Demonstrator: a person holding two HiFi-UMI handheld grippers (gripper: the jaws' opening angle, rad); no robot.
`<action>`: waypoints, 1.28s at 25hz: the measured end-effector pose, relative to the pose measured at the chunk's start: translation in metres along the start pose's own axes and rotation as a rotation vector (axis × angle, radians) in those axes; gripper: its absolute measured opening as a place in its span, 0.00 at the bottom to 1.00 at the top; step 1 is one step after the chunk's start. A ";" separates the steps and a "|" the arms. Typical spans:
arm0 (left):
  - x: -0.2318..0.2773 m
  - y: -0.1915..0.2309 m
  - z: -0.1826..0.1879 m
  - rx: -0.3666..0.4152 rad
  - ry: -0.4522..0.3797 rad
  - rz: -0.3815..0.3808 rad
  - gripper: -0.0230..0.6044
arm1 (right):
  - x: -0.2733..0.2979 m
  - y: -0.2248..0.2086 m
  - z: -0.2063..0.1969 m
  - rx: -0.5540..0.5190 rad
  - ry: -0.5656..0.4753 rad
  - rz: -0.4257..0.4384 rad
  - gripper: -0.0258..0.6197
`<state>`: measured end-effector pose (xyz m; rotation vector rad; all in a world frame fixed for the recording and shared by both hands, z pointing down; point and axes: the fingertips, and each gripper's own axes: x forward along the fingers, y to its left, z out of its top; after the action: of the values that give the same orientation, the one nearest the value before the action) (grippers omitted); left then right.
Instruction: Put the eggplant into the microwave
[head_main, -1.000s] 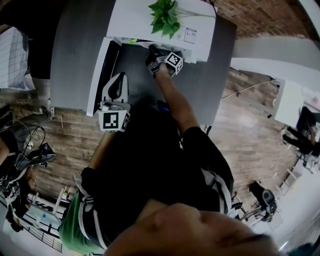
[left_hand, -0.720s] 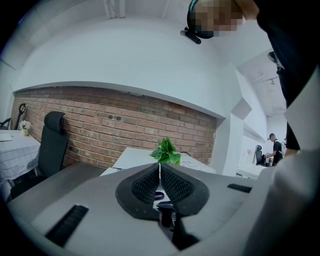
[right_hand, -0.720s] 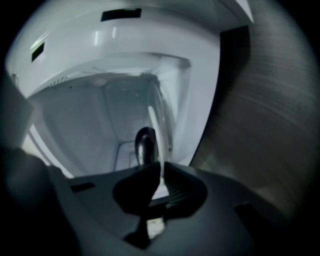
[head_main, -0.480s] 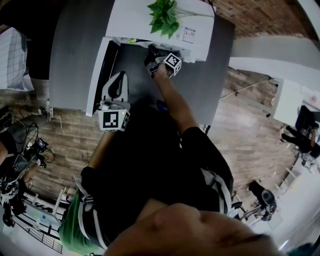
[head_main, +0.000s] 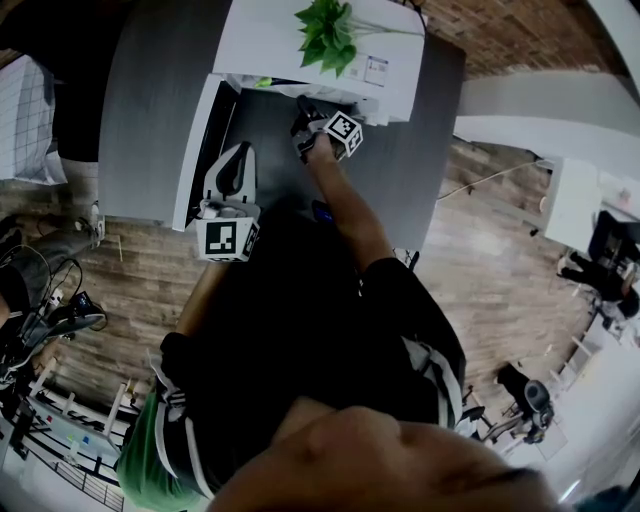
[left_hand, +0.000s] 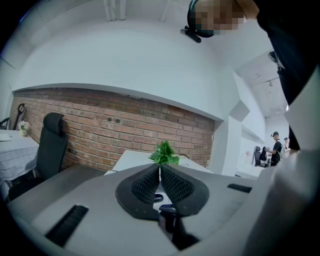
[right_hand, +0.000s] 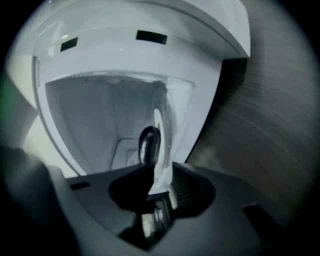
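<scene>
The white microwave (head_main: 300, 45) stands on a grey table (head_main: 150, 100) with its door (head_main: 195, 150) swung open to the left. In the right gripper view its pale cavity (right_hand: 95, 125) fills the frame just ahead. My right gripper (right_hand: 160, 180) is shut on the rim of a white plate (right_hand: 162, 145), seen edge-on, with the dark eggplant (right_hand: 148, 142) lying against it at the cavity mouth. From the head view, the right gripper (head_main: 308, 122) is at the opening. My left gripper (head_main: 232, 170) hovers by the open door, and its jaws (left_hand: 160, 170) are shut on nothing.
A green potted plant (head_main: 330, 30) sits on top of the microwave and shows beyond the left jaws as the plant (left_hand: 164, 152). A brick wall (left_hand: 100, 125) and a black chair (left_hand: 50, 145) lie behind. The table's front edge (head_main: 300, 225) runs under my arms, with wooden floor around it.
The right gripper has shifted slightly at the microwave opening, still holding the plate. The left gripper has stayed by the door.
</scene>
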<state>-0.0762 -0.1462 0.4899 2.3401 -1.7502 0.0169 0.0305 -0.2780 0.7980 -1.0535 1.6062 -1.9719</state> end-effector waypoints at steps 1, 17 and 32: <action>0.000 0.000 0.000 -0.001 -0.002 -0.001 0.10 | -0.003 0.001 0.000 -0.022 -0.004 -0.015 0.22; -0.004 0.002 0.003 0.002 -0.022 -0.014 0.10 | -0.025 0.017 -0.010 -1.174 0.038 -0.429 0.09; 0.003 0.012 -0.004 -0.029 -0.005 -0.001 0.10 | 0.005 0.017 0.003 -1.177 0.067 -0.460 0.09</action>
<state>-0.0863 -0.1519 0.4960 2.3229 -1.7401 -0.0144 0.0267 -0.2881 0.7837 -1.8741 2.8427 -1.1213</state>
